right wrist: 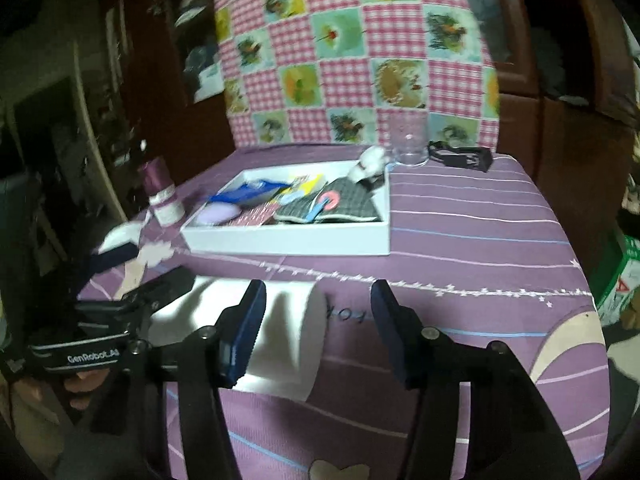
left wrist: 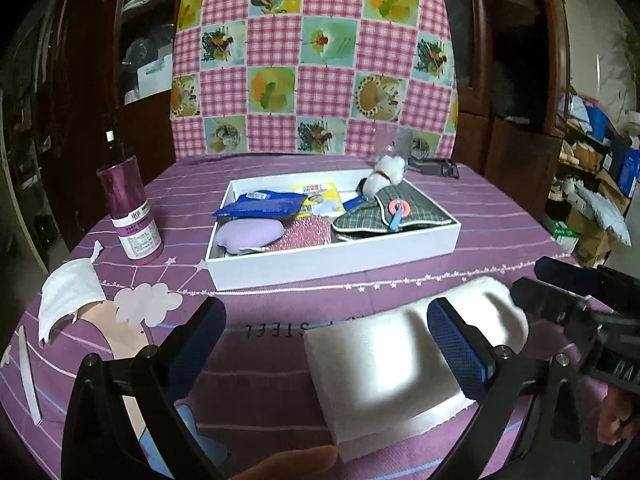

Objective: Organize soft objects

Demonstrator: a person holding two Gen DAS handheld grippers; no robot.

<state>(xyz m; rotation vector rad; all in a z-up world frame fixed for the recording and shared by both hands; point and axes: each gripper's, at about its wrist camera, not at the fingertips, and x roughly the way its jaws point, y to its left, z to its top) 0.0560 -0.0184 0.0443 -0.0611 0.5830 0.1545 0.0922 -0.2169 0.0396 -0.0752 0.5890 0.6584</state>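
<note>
A: Where is the white folded cloth [left wrist: 384,364]?
B: On the worktop [left wrist: 280,300], near side of the white tray [left wrist: 332,258], long axis across the view.
A: Left tool [left wrist: 326,336]?
B: Jaws wide, holding nothing; its right finger lies over the cloth.
A: Right tool [right wrist: 318,324]?
B: Half open, empty; the cloth sits at its left finger, mostly outside the gap. Left looks nearer.

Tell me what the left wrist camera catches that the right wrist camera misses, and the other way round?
Only the left view shows the torn white paper scrap at the table's edge. Only the right view clearly shows the clear glass cup behind the tray. Both share the white tray of soft things, the purple canister and the white folded towel, which neither gripper is squeezing.
</note>
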